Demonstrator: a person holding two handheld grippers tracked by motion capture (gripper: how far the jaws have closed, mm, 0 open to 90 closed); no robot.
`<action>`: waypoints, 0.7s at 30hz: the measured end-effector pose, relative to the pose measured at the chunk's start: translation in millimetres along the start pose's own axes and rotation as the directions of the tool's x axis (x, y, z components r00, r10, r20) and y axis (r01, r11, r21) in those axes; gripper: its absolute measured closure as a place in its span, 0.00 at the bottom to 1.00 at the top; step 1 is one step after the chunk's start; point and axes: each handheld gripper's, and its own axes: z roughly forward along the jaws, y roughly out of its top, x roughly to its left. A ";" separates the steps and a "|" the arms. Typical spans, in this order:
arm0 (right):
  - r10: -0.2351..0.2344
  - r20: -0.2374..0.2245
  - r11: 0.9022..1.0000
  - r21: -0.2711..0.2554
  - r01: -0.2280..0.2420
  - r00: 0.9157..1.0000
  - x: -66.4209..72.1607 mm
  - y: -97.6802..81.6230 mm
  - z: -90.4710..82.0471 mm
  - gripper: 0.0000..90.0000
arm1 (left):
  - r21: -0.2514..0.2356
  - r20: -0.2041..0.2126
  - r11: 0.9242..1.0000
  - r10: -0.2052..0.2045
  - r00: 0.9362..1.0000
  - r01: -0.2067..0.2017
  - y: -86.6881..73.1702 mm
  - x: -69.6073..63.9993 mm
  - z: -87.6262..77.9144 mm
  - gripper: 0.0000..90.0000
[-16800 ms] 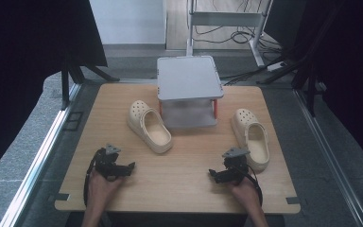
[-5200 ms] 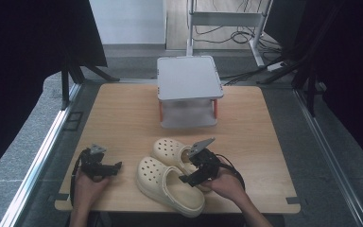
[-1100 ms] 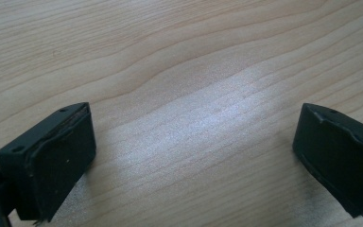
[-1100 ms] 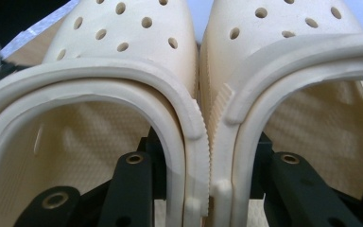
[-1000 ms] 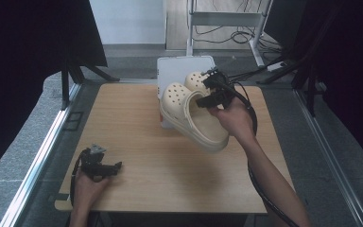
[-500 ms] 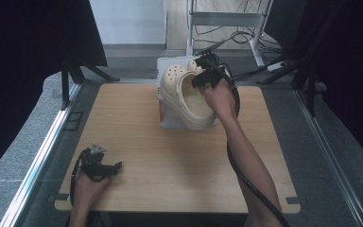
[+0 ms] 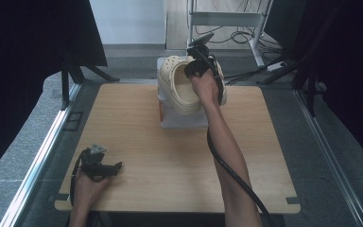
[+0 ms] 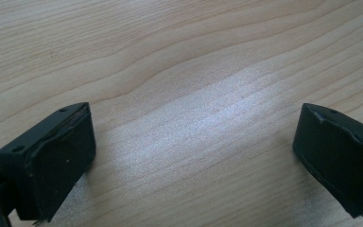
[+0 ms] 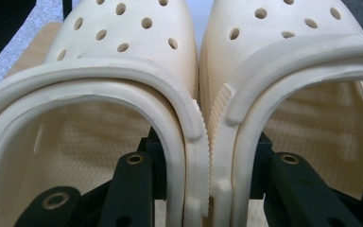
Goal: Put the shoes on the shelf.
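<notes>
Resting on the wooden table point(image 7: 137, 123), left gripper point(image 8: 194, 156) fingers released; right gripper point(image 7: 196, 64) fingers grasping both clogs point(image 7: 179, 90).

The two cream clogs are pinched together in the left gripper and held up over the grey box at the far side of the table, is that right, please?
Not quite: the right gripper pinches the two cream clogs together over the grey box, as the high view shows; the left gripper is open over bare table.

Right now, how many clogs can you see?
2. Both cream clogs are pinched side by side in the right hand-held gripper, above the grey box: left clog, right clog.
</notes>
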 end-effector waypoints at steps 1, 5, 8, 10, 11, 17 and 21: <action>0.015 0.009 1.000 0.000 -0.015 1.000 -0.3 5.8 6.1 0.72 | 0.000 0.001 1.000 0.001 1.000 -0.001 0.1 0.0 0.1 0.00; 0.034 0.021 0.999 -0.012 -0.034 0.999 -0.9 12.2 12.5 0.72 | 0.000 0.002 1.000 0.004 1.000 -0.004 0.4 -0.1 0.3 0.00; 0.060 0.033 0.998 -0.016 -0.060 0.998 -1.2 18.3 19.8 0.72 | 0.000 0.003 1.000 0.004 1.000 -0.004 0.7 -0.3 0.6 0.00; 0.069 0.039 0.997 -0.018 -0.069 0.997 -1.3 21.5 24.0 0.72 | -0.002 0.001 1.000 0.005 1.000 -0.005 0.7 -0.5 0.9 0.00; 0.076 0.042 0.997 -0.020 -0.075 0.996 -1.4 23.4 26.5 0.72 | -0.003 0.000 1.000 0.005 1.000 -0.005 0.7 -0.6 1.0 0.00; 0.101 0.063 0.995 -0.023 -0.099 0.993 -2.0 31.9 41.1 0.72 | -0.003 0.003 1.000 0.006 1.000 -0.006 1.1 -0.9 1.2 0.00; 0.110 0.067 0.994 -0.024 -0.108 0.992 -1.5 32.9 51.4 0.72 | -0.003 0.003 1.000 0.007 1.000 -0.007 1.1 -0.8 1.3 0.00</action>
